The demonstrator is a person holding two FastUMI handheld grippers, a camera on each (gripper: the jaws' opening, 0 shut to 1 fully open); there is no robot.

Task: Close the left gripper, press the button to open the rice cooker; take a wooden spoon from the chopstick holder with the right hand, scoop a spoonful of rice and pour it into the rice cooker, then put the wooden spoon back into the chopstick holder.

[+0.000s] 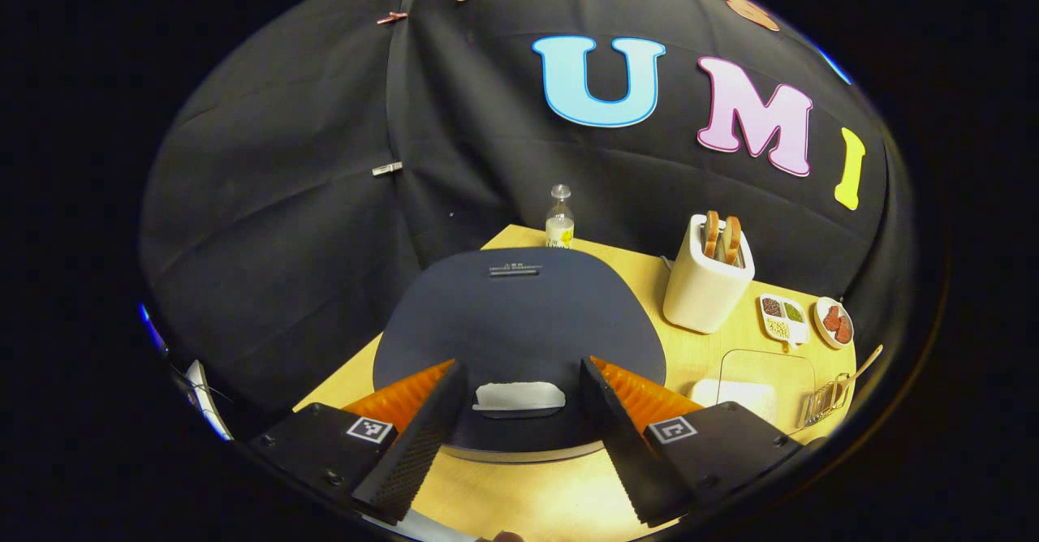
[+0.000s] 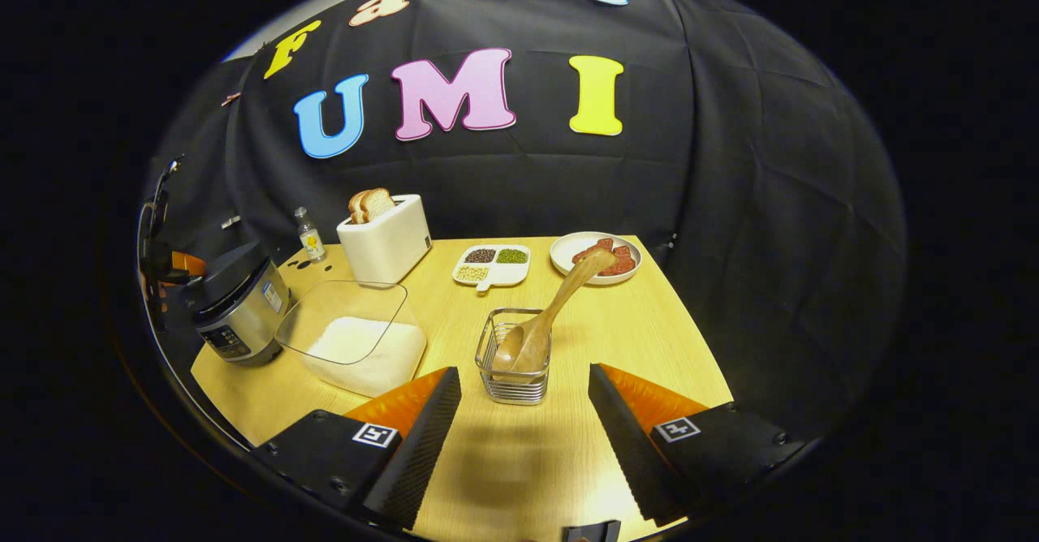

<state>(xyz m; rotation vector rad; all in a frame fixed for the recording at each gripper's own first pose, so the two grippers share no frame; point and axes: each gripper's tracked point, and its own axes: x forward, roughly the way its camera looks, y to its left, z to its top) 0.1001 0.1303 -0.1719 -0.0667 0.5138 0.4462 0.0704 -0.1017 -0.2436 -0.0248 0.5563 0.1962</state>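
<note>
The rice cooker (image 1: 519, 315) stands with its dark lid down, and the pale lid button (image 1: 519, 397) sits at its front edge. My left gripper (image 1: 519, 428) hangs open just above that button, one finger on each side. In the right gripper view the rice cooker (image 2: 239, 303) is at the far left with the left gripper (image 2: 162, 270) over it. A wire chopstick holder (image 2: 513, 357) holds a wooden spoon (image 2: 552, 311) leaning to the right. My right gripper (image 2: 523, 436) is open just in front of the holder. A clear container of white rice (image 2: 365, 343) lies between cooker and holder.
A white toaster (image 2: 385, 238) with bread slices stands at the back, a small bottle (image 2: 307, 234) to its left. A divided dish of beans (image 2: 493, 266) and a plate of red slices (image 2: 597, 256) lie behind the holder. The wooden table (image 2: 633, 339) ends close on the right.
</note>
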